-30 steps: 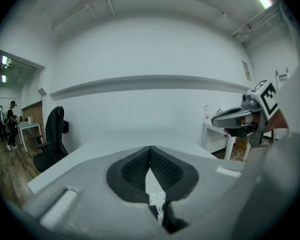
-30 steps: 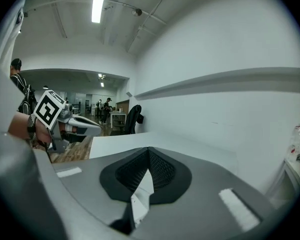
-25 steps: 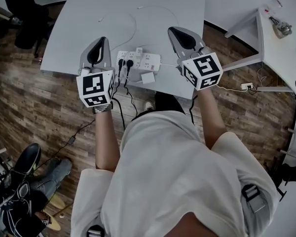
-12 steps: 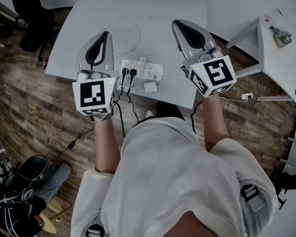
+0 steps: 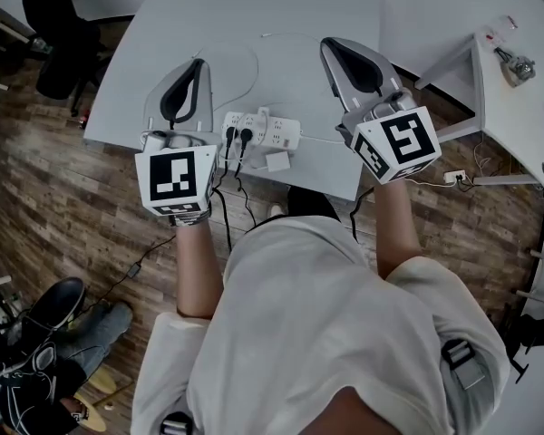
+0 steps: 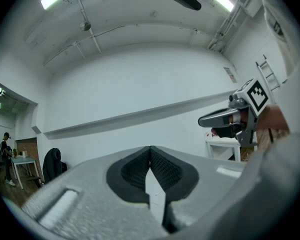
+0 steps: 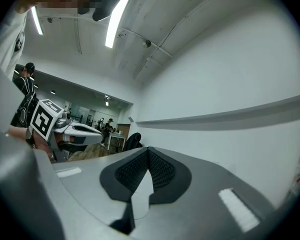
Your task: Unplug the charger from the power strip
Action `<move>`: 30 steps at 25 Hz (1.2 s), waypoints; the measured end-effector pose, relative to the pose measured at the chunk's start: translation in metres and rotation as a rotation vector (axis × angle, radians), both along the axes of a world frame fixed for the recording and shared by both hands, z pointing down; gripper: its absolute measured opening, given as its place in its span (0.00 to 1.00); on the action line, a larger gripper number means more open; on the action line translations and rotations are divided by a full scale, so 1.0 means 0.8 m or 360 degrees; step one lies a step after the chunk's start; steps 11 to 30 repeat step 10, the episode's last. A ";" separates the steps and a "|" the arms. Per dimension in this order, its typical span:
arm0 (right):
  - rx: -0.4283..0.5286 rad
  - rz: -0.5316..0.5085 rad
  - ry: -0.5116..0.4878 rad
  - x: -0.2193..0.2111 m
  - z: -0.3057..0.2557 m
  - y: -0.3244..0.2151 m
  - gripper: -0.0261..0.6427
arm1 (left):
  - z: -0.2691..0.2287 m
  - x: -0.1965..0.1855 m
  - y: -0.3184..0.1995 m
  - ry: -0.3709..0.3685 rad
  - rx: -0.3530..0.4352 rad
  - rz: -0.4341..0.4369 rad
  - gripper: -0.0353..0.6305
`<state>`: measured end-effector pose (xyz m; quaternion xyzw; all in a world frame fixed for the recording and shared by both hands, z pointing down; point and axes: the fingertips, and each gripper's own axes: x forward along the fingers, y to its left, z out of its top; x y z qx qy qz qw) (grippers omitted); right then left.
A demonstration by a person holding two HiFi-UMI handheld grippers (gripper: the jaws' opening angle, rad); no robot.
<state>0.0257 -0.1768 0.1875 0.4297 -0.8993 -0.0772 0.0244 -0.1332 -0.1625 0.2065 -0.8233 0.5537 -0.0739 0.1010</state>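
A white power strip (image 5: 270,131) lies near the front edge of the grey table (image 5: 281,7), with two black plugs (image 5: 237,136) in its left end. A small white charger (image 5: 260,114) sits on its far side, and a white adapter block (image 5: 276,160) lies at its near side. My left gripper (image 5: 196,62) hovers left of the strip and my right gripper (image 5: 332,43) hovers to its right. Both are shut and hold nothing. In the gripper views the left gripper (image 6: 150,148) and the right gripper (image 7: 149,149) point level at a white wall.
A thin white cable (image 5: 240,57) loops over the table behind the strip. Black cords (image 5: 225,216) hang from the plugs to the wood floor. A white desk (image 5: 512,89) stands to the right, a black chair (image 5: 59,25) at the upper left, another person's shoes (image 5: 50,306) at the lower left.
Both grippers have risen above the table and look larger in the head view. They stay shut and empty. The power strip and plugs have not moved.
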 end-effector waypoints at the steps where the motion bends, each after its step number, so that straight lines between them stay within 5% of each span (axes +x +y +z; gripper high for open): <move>1: 0.0001 0.0003 -0.0007 0.001 -0.001 0.001 0.04 | -0.001 0.001 0.001 -0.0006 0.0002 0.0003 0.06; 30: -0.0002 -0.0002 -0.0024 -0.001 -0.002 0.008 0.04 | 0.000 -0.001 0.007 -0.0006 -0.0011 0.0003 0.06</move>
